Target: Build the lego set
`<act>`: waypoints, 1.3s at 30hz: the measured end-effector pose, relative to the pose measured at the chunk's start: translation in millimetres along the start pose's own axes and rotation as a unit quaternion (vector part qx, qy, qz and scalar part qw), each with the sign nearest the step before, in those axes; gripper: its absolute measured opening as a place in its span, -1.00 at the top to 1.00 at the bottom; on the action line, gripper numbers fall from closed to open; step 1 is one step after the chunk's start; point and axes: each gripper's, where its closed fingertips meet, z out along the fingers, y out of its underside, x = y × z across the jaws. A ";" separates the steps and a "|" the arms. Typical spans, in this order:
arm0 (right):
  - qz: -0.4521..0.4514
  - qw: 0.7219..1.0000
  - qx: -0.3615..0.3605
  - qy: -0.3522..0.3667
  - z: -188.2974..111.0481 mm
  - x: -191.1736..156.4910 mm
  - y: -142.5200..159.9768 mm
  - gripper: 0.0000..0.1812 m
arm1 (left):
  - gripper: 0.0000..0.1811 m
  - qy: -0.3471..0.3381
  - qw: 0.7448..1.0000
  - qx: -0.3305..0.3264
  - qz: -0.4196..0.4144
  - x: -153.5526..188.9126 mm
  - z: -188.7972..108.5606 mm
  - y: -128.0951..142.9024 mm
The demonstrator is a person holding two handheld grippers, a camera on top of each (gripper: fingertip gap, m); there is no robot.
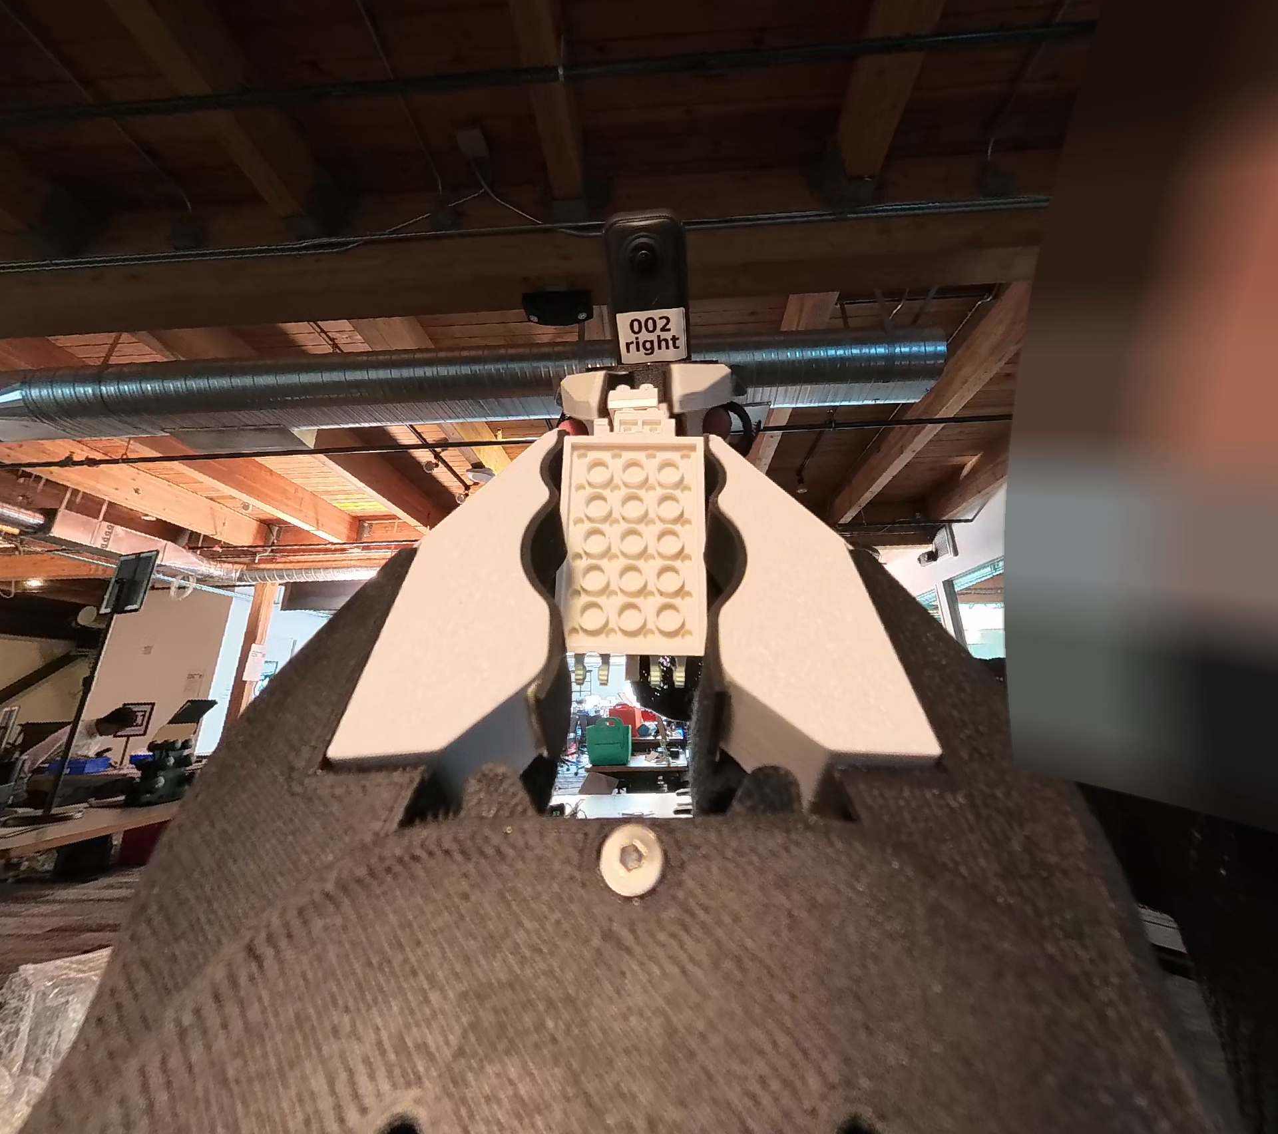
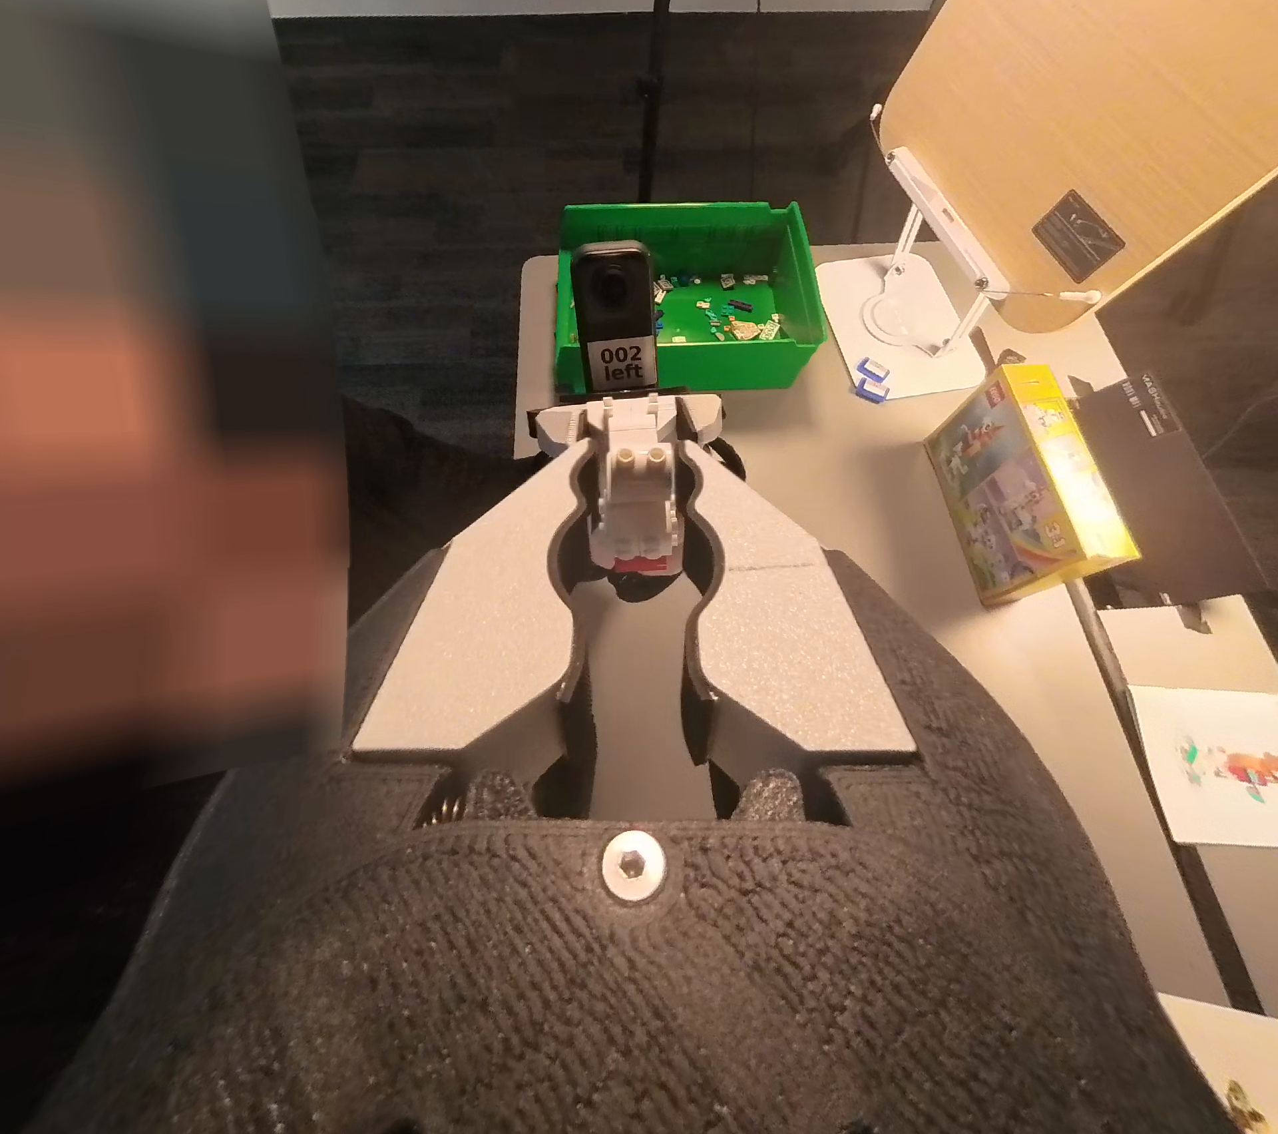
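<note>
My left gripper (image 1: 636,452) points up toward the ceiling and is shut on a white lego plate (image 1: 635,547), whose underside faces the camera. Small tan and dark parts hang below the plate's near edge. My right gripper (image 2: 633,454) points down toward the table and is shut on a white brick assembly (image 2: 633,506) with a red piece at its near end. The two grippers meet tip to tip: the right gripper shows in the left wrist view (image 1: 646,402), and the left gripper shows in the right wrist view (image 2: 626,417). Whether plate and assembly are joined is hidden.
On the pale table (image 2: 795,547) a green bin (image 2: 795,357) holds several loose pieces. To the right are a white stand (image 2: 899,305) bearing a wooden board, a yellow lego box (image 2: 1023,478), a black box (image 2: 1175,457) and an instruction sheet (image 2: 1217,762).
</note>
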 end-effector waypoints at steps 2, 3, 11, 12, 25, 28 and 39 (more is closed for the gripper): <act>-0.008 1.000 0.012 0.000 -0.8 -0.7 -3.0 0.70 | 0.60 -0.002 1.000 0.000 0.000 -1.0 -0.2 0.0; -0.017 1.000 0.026 -0.004 -2.5 -2.9 -6.6 0.64 | 0.60 -0.003 1.000 0.001 -0.001 -1.8 -0.5 -0.2; -0.379 0.899 0.084 0.203 -28.5 -3.1 -17.7 0.09 | 0.60 -0.014 1.000 0.006 -0.010 -6.2 -1.7 -2.1; -0.463 0.840 0.038 0.279 -29.7 6.5 -11.1 0.07 | 0.60 -0.016 1.000 0.007 -0.012 -6.5 -1.7 -2.0; -0.624 0.634 -0.110 0.443 -7.9 17.3 22.3 0.08 | 0.60 -0.023 1.000 -0.002 -0.014 -7.6 1.1 6.3; -0.643 0.605 -0.132 0.451 -4.4 20.0 23.6 0.12 | 0.60 -0.022 1.000 -0.004 -0.015 -7.8 1.5 7.7; -0.630 0.621 -0.168 0.434 -1.3 24.3 26.5 0.10 | 0.60 -0.020 0.999 -0.024 -0.005 -6.9 3.4 14.9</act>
